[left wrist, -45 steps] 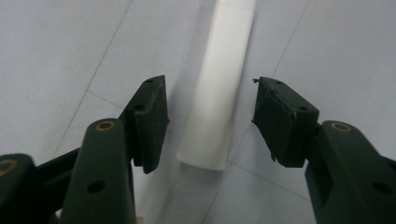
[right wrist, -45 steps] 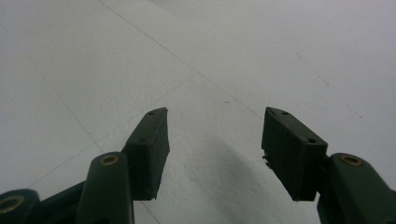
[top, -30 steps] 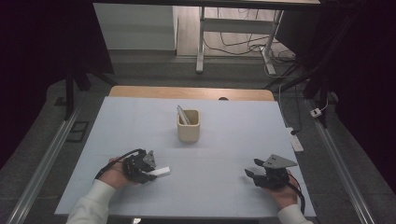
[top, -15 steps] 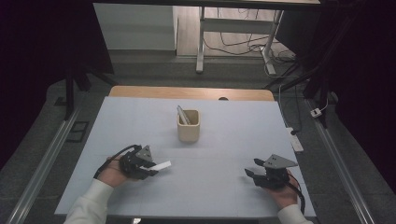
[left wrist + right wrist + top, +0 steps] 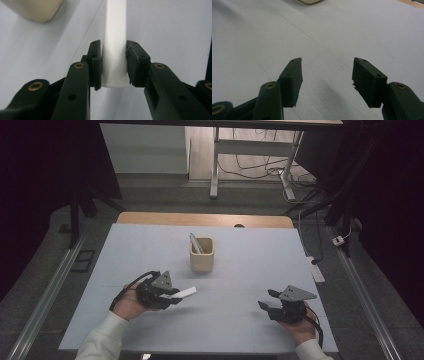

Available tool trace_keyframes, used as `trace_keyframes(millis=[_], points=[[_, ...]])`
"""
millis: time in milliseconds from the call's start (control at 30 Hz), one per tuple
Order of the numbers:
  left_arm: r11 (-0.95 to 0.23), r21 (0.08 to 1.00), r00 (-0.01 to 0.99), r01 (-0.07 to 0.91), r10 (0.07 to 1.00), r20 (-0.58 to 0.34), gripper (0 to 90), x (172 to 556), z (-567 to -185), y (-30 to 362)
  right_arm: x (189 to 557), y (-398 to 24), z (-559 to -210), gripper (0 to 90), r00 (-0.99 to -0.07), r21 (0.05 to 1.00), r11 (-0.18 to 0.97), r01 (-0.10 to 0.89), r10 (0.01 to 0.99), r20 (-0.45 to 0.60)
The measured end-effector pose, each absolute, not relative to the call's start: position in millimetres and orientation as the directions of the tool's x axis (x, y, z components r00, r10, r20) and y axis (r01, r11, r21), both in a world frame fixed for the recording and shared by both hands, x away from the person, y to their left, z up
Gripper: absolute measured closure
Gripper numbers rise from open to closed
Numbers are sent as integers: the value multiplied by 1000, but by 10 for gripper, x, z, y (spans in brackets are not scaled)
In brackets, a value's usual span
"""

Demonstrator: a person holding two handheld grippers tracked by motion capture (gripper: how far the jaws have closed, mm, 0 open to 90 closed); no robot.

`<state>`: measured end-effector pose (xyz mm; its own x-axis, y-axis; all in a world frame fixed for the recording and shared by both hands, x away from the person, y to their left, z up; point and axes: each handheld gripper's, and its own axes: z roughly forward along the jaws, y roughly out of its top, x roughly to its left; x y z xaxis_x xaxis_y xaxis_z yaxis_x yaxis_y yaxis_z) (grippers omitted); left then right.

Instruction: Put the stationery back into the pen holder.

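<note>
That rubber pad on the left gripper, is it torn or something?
Yes, slightly: beside the white bar held by the left gripper, one of its fingers has a ragged, chipped pad edge. The other pad's edge looks clean. The grip looks square.

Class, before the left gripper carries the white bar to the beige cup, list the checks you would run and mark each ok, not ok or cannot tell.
1. Left gripper shut on the white bar: ok, pads press both sides.
2. Bar off the table: cannot tell.
3. Room in the cup: cannot tell; one stick already leans inside.
4. Way from bar to cup free of things: ok.
5. Right gripper open, holding nothing, and apart from the cup: ok.
</note>
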<state>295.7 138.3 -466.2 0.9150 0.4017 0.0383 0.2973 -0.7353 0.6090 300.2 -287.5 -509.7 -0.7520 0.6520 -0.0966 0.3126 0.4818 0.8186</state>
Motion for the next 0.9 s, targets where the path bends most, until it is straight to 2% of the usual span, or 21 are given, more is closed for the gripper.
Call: trace_keyframes(millis=[900], points=[[-794, 581, 956, 179, 280, 88, 664, 3116, -4606, 572, 2951, -2669, -5048, 401, -794, 806, 529, 264, 594, -130]])
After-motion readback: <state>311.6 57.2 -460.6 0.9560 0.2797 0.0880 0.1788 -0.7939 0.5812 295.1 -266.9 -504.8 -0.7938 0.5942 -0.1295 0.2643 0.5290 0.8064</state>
